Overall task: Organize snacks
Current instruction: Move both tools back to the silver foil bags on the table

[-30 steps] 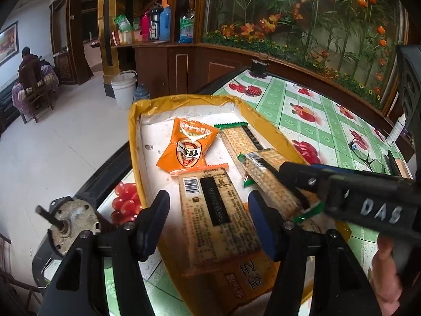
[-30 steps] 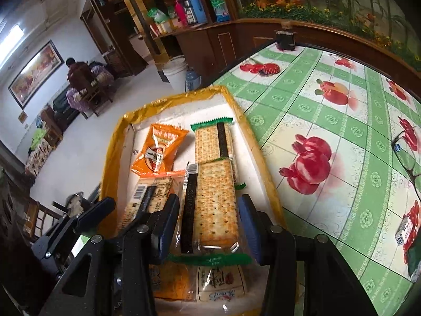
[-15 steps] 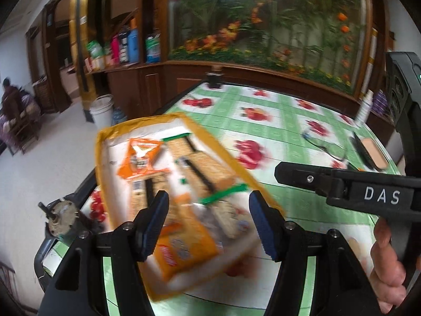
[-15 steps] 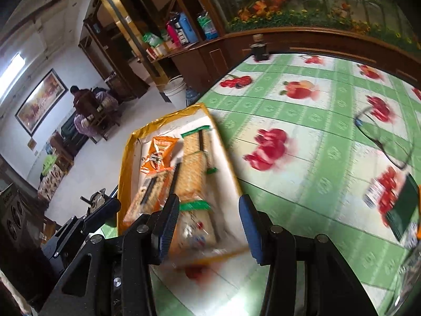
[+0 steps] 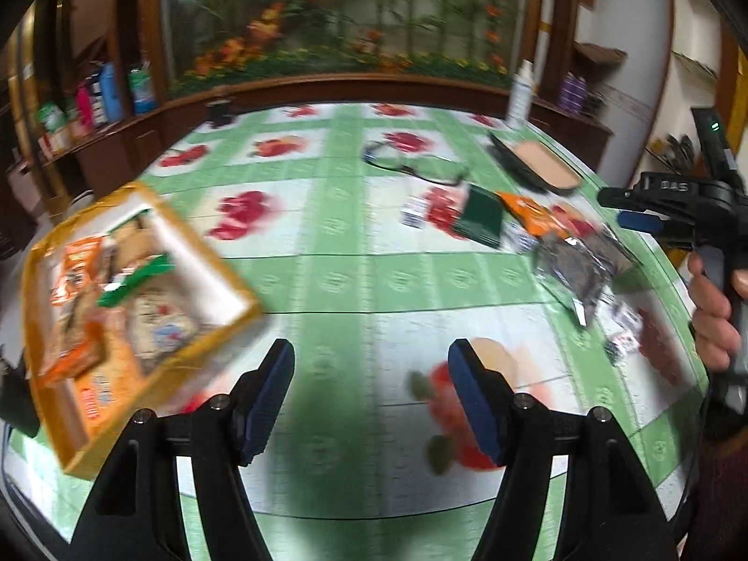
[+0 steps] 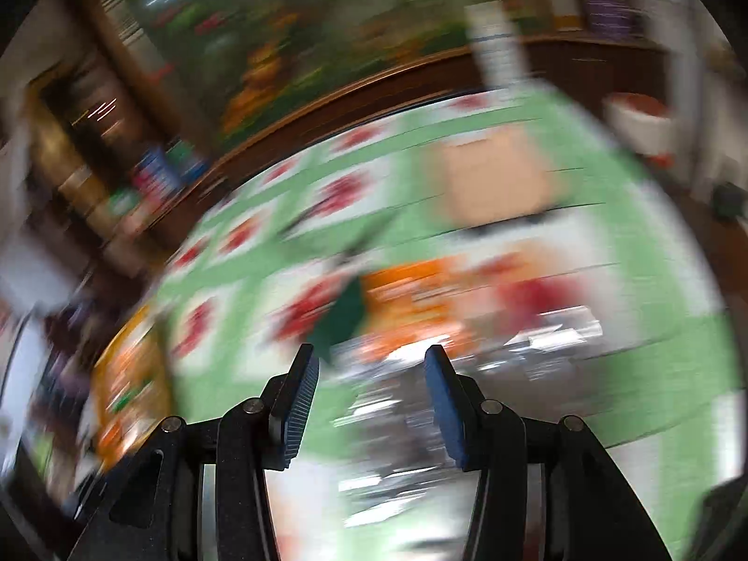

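Table (image 5: 355, 280): green-and-white checked cloth printed with red fruit, filling both wrist views.

Yellow box (image 5: 233, 290): near left of the table, open-topped, holding packed snacks (image 5: 117, 290), among them orange packets and cracker packs with green ends. In the right wrist view the box (image 6: 135, 374) shows at the far left, heavily blurred.

Loose snacks, right side of the table: an orange packet (image 5: 533, 215), a dark clear-wrapped pack (image 5: 575, 271) just near of it, a dark green flat pack (image 5: 481, 217) to its left, and a small blue-and-white item (image 5: 413, 210) beyond that. The right wrist view smears them into an orange-and-silver patch.

Other items, far right: spectacles (image 5: 411, 166), a tan-faced flat case (image 5: 537, 163), a white bottle (image 5: 519, 93).

Left gripper (image 5: 371, 388): released, jaws opening, nothing between them, over bare cloth.

Right gripper (image 6: 371, 402): jaws apart, nothing between them, above the loose snacks. In the left wrist view it (image 5: 654, 210) sits at the right edge, carried by a hand (image 5: 713, 308).
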{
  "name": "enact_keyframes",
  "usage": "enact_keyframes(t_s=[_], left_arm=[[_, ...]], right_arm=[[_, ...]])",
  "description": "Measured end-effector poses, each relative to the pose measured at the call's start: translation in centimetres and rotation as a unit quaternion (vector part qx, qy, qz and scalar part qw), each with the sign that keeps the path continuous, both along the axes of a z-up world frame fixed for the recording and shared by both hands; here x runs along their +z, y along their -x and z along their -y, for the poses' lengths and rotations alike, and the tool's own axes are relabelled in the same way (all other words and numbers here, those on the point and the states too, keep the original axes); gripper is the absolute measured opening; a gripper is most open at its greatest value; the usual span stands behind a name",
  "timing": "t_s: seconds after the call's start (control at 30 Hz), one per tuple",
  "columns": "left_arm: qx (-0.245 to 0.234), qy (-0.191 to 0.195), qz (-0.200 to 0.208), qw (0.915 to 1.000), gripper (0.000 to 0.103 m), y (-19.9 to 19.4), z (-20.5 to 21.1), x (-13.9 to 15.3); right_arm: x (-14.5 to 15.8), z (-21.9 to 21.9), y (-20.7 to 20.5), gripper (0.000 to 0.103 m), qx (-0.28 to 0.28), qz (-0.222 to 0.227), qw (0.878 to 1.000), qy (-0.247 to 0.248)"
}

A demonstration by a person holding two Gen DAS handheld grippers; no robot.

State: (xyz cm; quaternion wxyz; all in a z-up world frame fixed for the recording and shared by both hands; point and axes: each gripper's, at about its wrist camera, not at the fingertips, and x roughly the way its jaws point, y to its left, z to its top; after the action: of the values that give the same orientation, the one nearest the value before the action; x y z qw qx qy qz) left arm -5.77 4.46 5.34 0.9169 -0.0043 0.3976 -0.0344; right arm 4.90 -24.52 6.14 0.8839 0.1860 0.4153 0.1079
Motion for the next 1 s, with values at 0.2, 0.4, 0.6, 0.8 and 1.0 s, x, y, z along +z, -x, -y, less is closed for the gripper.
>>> enact_keyframes(t_s=[0.2, 0.4, 0.6, 0.8, 1.0], left_arm=[[-0.028, 0.015, -0.018, 0.9993, 0.068, -0.3, 1.8, -0.7], [-0.026, 0.024, -0.026, 0.9990, 0.069, -0.4, 1.8, -0.7], [-0.021, 0.037, -0.028, 0.9987, 0.083, -0.9, 1.7, -0.2], [0.022, 0.023, -0.059, 0.9977, 0.085, -3.1, 2.0, -1.3], [0.063, -0.008, -0.082, 0.9946, 0.085, -5.4, 1.8, -3.6]], right_arm=[[-4.0, 5.2, -1.5, 0.050, -0.087, -0.084, 0.992, 0.016], [-4.2, 0.0, -1.2, 0.050, 0.015, -0.084, 0.996, -0.018], [-3.3, -3.4, 0.0, 0.050, 0.109, -0.059, 0.992, -0.034], [-3.0, -2.5, 0.4, 0.050, 0.093, -0.057, 0.993, -0.044], [-2.5, -3.1, 1.7, 0.050, 0.111, -0.049, 0.991, -0.057]])
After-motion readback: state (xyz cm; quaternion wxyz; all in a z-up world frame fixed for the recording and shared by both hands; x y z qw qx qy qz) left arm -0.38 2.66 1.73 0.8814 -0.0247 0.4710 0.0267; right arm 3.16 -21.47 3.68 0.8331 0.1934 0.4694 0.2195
